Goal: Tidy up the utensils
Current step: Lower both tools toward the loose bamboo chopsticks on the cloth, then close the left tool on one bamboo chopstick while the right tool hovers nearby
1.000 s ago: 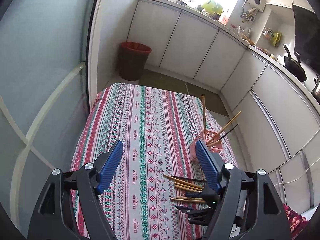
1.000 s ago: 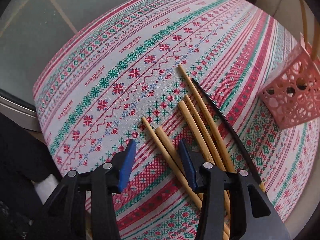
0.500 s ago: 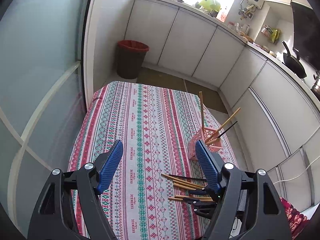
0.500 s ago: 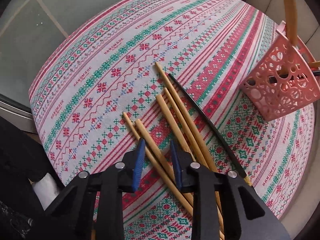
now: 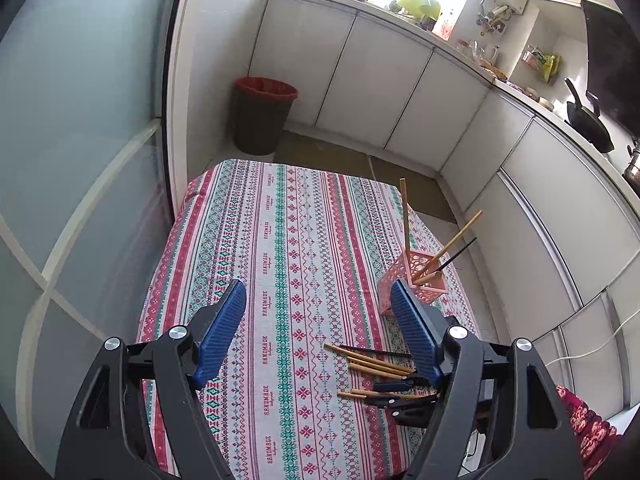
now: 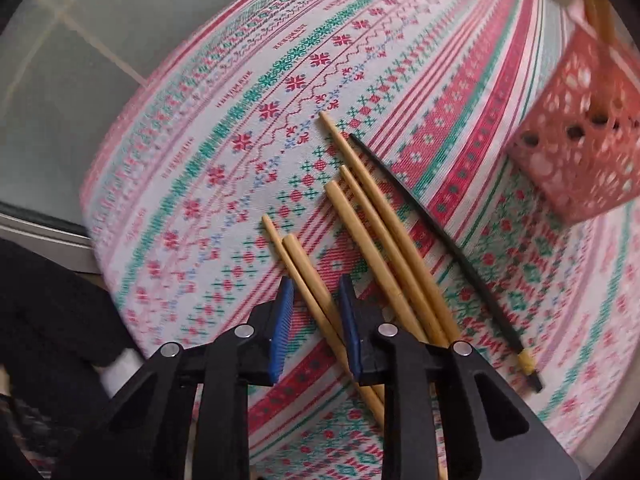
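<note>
Two bamboo chopsticks [image 6: 308,280] lay side by side between the blue pads of my right gripper [image 6: 316,320], low over the patterned tablecloth [image 6: 248,128]. Its jaws had just been closing around the pair, yet a sliver of cloth showed on either side, so I could not tell whether the pads pressed on them. Three more bamboo chopsticks [image 6: 384,240] lay just right of that pair, and a black chopstick [image 6: 436,236] beyond them. The pink perforated holder [image 6: 580,148] stood at the far right, sticks leaning out of it. My left gripper [image 5: 320,320] hung released above the near part of the table, nothing between its wide-set jaws.
</note>
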`<state>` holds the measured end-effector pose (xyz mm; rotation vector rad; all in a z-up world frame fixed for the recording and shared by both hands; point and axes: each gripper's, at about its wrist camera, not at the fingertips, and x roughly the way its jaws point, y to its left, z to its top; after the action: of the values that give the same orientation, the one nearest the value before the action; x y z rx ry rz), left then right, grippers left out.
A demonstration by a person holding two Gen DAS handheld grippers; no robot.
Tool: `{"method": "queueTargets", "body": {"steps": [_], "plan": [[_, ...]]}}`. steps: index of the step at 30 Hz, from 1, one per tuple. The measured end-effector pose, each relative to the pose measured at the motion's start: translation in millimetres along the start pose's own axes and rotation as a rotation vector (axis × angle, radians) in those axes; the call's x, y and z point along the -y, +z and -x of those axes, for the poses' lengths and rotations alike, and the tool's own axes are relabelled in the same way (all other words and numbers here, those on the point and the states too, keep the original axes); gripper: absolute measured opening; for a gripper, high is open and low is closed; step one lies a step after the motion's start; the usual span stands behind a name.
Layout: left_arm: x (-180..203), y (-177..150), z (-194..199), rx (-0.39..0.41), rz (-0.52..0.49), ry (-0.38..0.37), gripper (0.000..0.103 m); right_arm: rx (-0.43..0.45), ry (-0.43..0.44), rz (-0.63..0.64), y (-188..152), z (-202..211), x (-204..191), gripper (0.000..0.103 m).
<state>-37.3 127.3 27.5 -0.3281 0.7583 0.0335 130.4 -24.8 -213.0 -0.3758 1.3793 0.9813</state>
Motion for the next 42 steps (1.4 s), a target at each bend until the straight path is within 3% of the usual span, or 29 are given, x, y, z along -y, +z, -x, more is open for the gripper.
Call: {"method": "queueTargets", "body": {"steps": [3,8,16,21,29,33,42], "plan": [[-1,0,-1,-0.006,0.0,0.003,0.071,0.001,0.016,-0.017,-2,0,1,0.025],[1,-1,-2,-0.012,-0.012,-0.002,0.071,0.009,-0.065,0.01,-5,4,-2,0.024],[-1,-3,-3,-0.025,-0.006,0.012,0.071,0.015,-0.076,-0.005,2,1,-5,0.021],[-4,-10,-14,-0.088,-0.018,0.043,0.072,0.012,-0.011,-0.023,1,3,4,0.026],[-4,-16,-22,-0.133,-0.04,0.033,0.072,0.01,-0.023,-0.033,-1,7,8,0.026],[-2,-25,-39,-0.215,-0.046,0.043,0.075,0.001,-0.032,-0.047,-2,10,15,0.025],[13,-69,-93,-0.431,-0.13,0.14,0.075,0.021,-0.107,0.001,-5,2,-2,0.024]]}}
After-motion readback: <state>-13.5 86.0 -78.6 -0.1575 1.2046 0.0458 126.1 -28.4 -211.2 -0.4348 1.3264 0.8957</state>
